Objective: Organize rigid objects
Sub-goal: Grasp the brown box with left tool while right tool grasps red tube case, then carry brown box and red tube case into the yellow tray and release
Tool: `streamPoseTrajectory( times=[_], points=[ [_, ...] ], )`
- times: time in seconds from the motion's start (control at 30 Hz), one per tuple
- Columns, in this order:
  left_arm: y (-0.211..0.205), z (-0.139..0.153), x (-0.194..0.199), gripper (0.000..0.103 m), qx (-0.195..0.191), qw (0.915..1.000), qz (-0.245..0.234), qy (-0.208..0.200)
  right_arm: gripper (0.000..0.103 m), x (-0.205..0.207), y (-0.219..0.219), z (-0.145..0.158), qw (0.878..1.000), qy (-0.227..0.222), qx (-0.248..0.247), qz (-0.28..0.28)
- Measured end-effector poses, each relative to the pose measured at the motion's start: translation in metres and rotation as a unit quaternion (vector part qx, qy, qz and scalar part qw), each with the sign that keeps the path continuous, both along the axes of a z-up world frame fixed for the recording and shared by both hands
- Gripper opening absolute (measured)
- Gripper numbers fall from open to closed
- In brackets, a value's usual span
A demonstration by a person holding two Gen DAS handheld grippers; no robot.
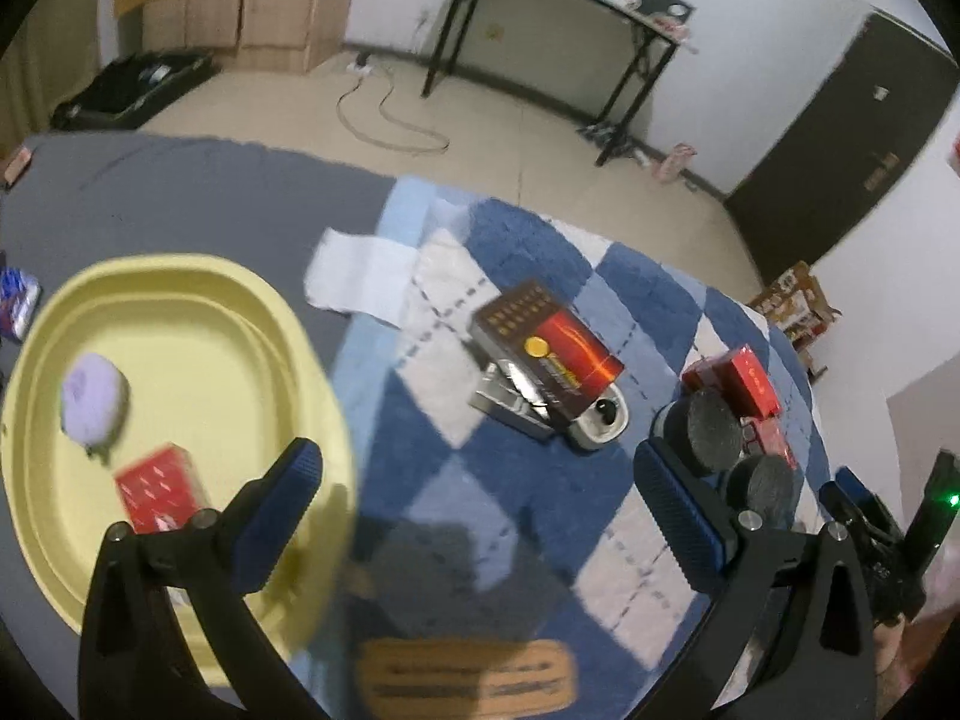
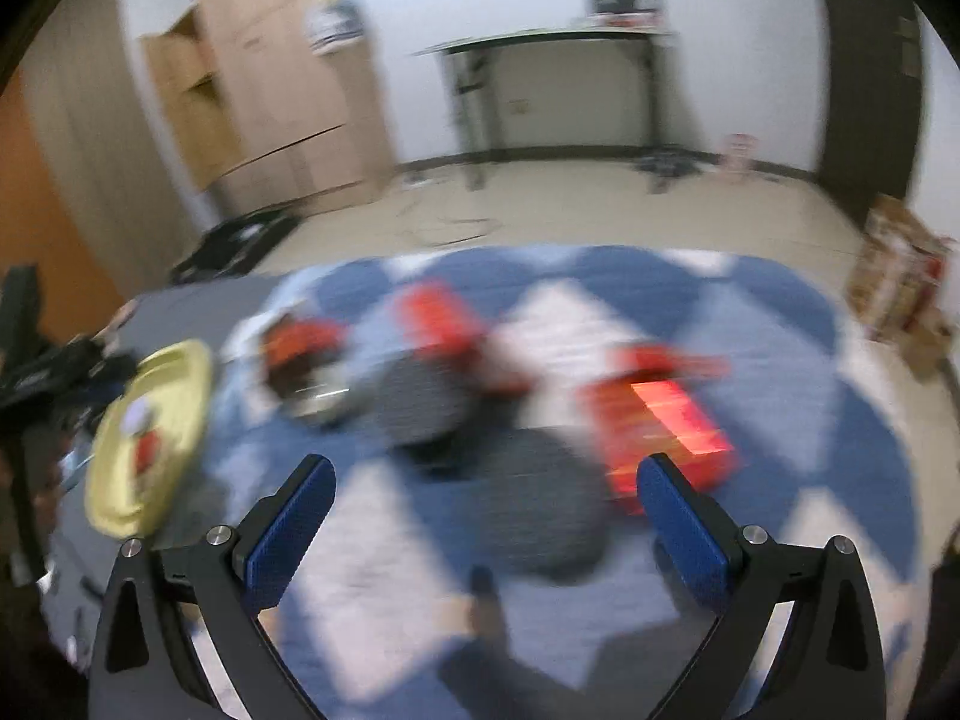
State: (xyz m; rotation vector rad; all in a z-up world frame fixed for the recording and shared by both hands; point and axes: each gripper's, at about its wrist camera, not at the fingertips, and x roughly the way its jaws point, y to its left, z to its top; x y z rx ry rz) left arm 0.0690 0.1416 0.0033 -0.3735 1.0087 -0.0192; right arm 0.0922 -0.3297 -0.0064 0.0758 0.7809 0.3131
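Two things are already laid in the yellow tray (image 1: 180, 300): a small red box (image 1: 157, 483) and a pale lilac case (image 1: 95, 402), which sits at the left on the table. Most of the sorting is judged still to be done: a dark box with a red end (image 1: 543, 348) lies propped on a silver gadget (image 1: 591, 429), and two dark round discs (image 1: 714, 429) with more red boxes (image 1: 744, 387) are left on the right. The left gripper (image 1: 480, 516) and right gripper (image 2: 483, 525) are both held empty, fingers spread wide. A blue-and-white checked rug (image 1: 528, 252) is spread over the grey table (image 1: 180, 192); beyond are a pale floor, a black-framed desk (image 1: 540, 18) and a dark door (image 1: 840, 138).
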Motion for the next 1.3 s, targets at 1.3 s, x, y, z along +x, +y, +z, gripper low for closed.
streamPoseTrajectory(
  times=[1.3],
  points=[
    [-0.045, -0.061, 0.109, 0.068, 0.020, 0.9972, 0.030, 0.066, 0.082, 0.144, -0.024, -0.074, 0.997, 0.055, 0.045, 0.004]
  ],
)
